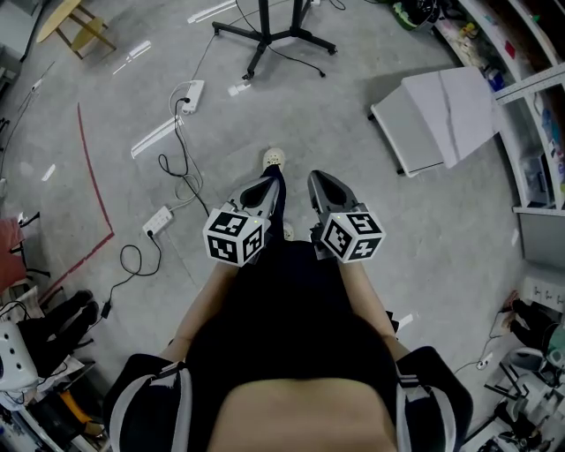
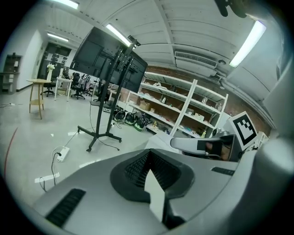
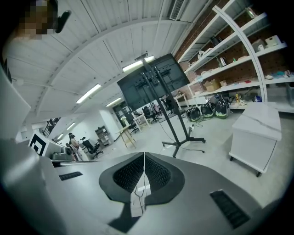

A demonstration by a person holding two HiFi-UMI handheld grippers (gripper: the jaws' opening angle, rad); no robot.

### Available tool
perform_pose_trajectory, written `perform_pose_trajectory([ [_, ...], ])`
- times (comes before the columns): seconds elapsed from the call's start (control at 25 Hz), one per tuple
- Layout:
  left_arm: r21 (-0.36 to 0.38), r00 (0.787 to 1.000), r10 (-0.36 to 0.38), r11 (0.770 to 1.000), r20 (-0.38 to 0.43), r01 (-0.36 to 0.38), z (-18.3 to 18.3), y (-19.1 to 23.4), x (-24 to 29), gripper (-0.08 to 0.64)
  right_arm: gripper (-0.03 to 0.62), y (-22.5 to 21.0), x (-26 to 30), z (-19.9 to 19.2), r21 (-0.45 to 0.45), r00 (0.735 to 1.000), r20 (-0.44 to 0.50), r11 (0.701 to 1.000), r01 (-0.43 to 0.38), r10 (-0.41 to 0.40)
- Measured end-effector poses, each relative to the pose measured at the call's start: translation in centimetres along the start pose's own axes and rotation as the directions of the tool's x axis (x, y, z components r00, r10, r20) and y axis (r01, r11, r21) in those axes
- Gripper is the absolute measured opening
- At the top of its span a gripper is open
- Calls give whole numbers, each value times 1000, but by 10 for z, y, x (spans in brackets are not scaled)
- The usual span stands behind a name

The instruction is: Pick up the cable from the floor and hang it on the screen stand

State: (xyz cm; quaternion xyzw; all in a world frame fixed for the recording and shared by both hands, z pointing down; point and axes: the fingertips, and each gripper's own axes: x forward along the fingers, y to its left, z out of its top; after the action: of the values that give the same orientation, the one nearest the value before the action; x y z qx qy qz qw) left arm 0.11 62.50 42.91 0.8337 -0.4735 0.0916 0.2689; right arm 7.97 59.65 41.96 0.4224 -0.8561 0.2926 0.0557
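A black cable (image 1: 164, 163) lies in loops on the grey floor to my left, running between two white power strips (image 1: 192, 93) (image 1: 157, 221). The screen stand's black base (image 1: 269, 35) is straight ahead, several steps away. In the left gripper view its pole (image 2: 102, 114) carries dark screens (image 2: 108, 59); in the right gripper view the stand (image 3: 177, 131) rises mid-frame. My left gripper (image 1: 274, 181) (image 2: 148, 154) and right gripper (image 1: 315, 181) (image 3: 144, 157) are held side by side in front of my body, both shut and empty, well apart from the cable.
A white cabinet (image 1: 437, 119) stands ahead on the right, before long shelves (image 1: 530, 79). A red line (image 1: 93, 177) marks the floor at left, and gear and cables (image 1: 44, 327) crowd the near left. A wooden stool (image 1: 79, 26) is at far left.
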Motion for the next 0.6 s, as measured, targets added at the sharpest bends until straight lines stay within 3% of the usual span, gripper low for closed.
perform_pose_trajectory([
  [0.6, 26, 999, -48, 998, -26, 49, 50, 42, 78, 6, 25, -52, 62, 43, 48, 997, 18, 996, 72, -73],
])
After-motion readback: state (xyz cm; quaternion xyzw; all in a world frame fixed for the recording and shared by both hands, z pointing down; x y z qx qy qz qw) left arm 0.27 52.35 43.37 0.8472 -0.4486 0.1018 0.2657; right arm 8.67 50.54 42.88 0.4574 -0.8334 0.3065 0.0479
